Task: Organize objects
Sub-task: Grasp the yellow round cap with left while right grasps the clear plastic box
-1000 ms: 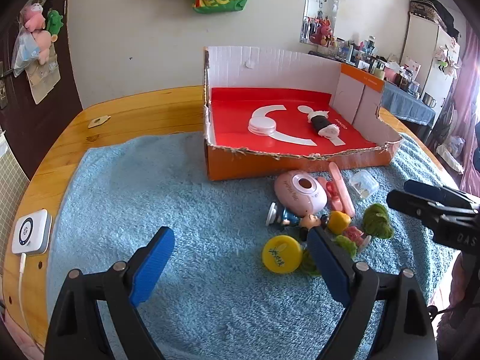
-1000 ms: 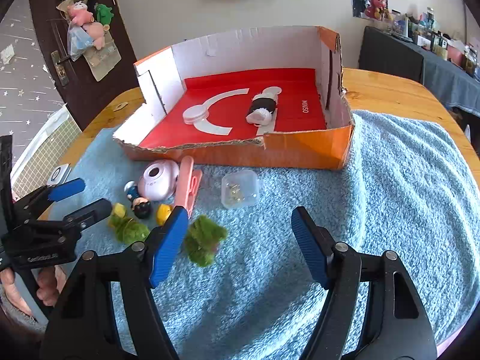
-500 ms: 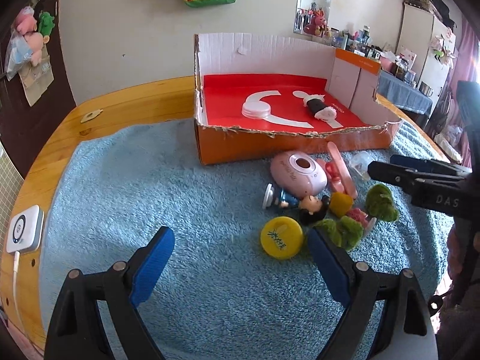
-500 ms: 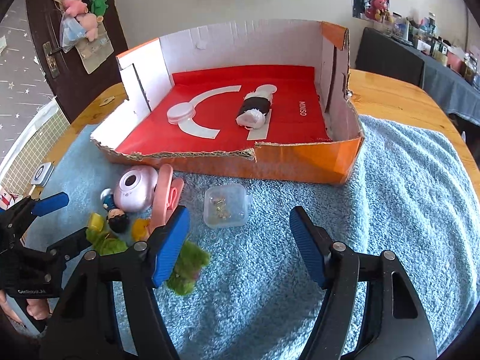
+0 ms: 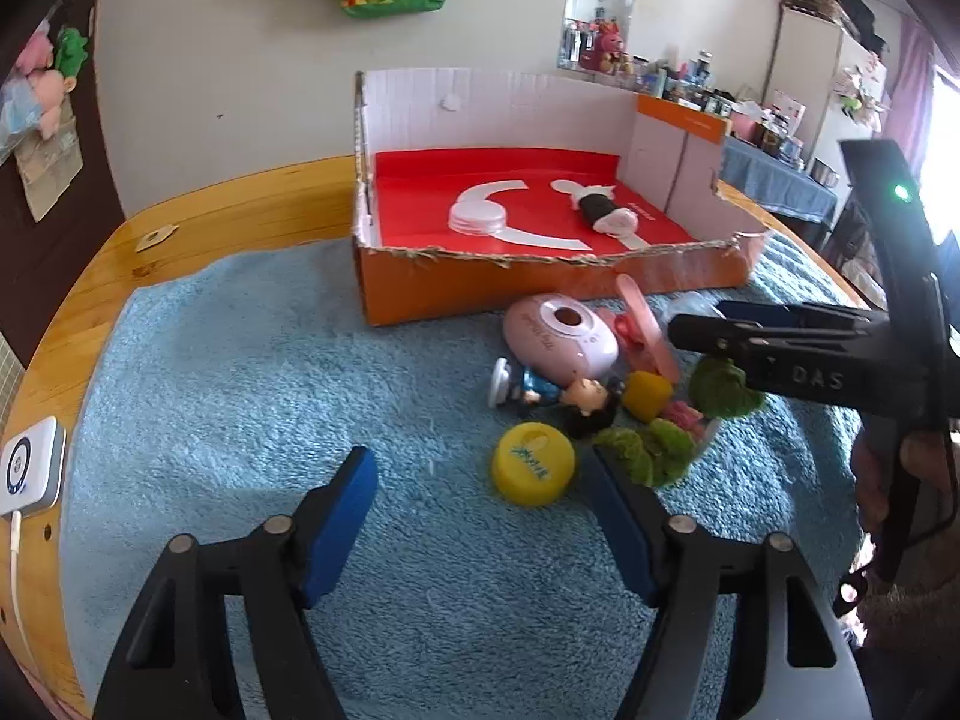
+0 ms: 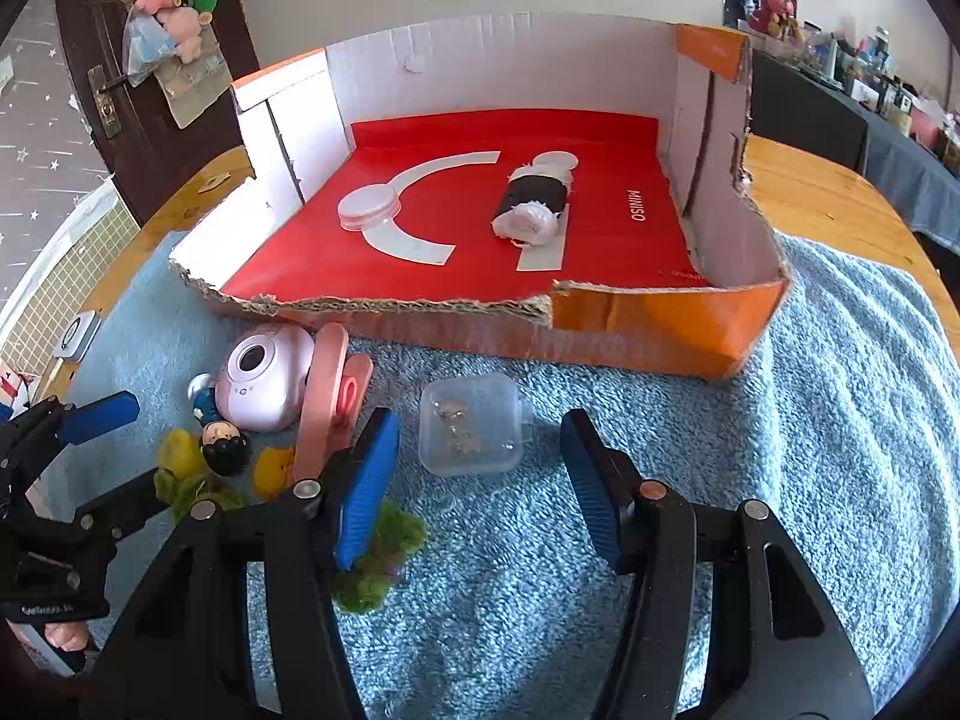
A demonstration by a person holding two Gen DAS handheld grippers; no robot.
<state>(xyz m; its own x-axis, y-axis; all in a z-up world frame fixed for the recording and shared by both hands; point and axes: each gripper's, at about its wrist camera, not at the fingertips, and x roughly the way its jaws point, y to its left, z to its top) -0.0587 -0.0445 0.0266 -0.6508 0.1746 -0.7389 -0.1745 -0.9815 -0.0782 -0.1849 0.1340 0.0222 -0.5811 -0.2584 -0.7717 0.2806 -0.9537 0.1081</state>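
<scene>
An orange cardboard box [image 5: 540, 291] with a red floor [image 6: 480, 228] holds a white lid [image 6: 367, 208] and a black-and-white roll [image 6: 534, 204]. In front of it on the blue towel lie a pink round device [image 5: 561, 342], a pink clip [image 6: 327, 396], a small figurine [image 5: 561, 396], a yellow cap [image 5: 533, 471], green fuzzy pieces [image 5: 648, 450] and a clear small plastic case [image 6: 471, 423]. My right gripper [image 6: 474, 489] is open, its fingers either side of the clear case, just short of it. My left gripper [image 5: 480, 531] is open and empty, just short of the yellow cap.
A white charger puck [image 5: 27, 474] lies on the wooden table [image 5: 198, 216] at the left edge. The right gripper's body [image 5: 810, 360] hovers over the toys. A door with hanging plush toys [image 6: 162, 0] stands behind left.
My right gripper has moved forward and down, so the clear case now sits between its fingers. My left gripper has crept closer to the toy pile.
</scene>
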